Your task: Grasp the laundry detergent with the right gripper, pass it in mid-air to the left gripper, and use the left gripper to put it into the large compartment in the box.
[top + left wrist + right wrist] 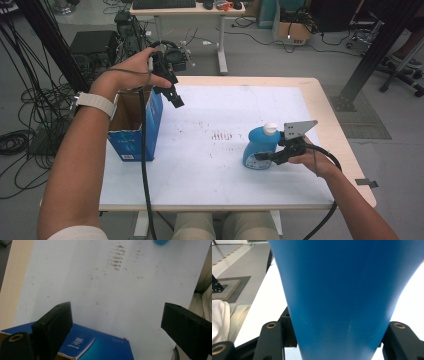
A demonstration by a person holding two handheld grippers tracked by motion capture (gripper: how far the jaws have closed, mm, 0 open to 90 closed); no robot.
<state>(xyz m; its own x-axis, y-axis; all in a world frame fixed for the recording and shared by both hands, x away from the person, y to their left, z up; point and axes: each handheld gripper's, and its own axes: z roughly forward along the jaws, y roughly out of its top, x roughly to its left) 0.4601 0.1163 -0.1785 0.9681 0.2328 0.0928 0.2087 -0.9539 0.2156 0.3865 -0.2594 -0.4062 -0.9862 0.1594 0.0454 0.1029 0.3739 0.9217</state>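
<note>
A blue bottle (260, 145) with a white cap (270, 128) stands upright on the right side of the white table top (235, 100). My right gripper (262, 156) is shut on its lower body from the right, and in the right gripper view the bottle (337, 290) sits tight between the jaws of that gripper (335, 337). My left gripper (175, 98) hangs open and empty above the right edge of an open blue cardboard box (135, 135). In the left gripper view the open gripper (117, 312) looks down past the box (100, 347) at the table, with the bottle (161, 241) at the top edge.
Brown scuff marks (222, 135) lie mid-table between box and bottle. Cables (20, 140) cover the floor at the left. A desk (190, 10) stands behind the table. A black frame post (375, 55) rises at the right. The person's legs (225, 225) are under the front edge.
</note>
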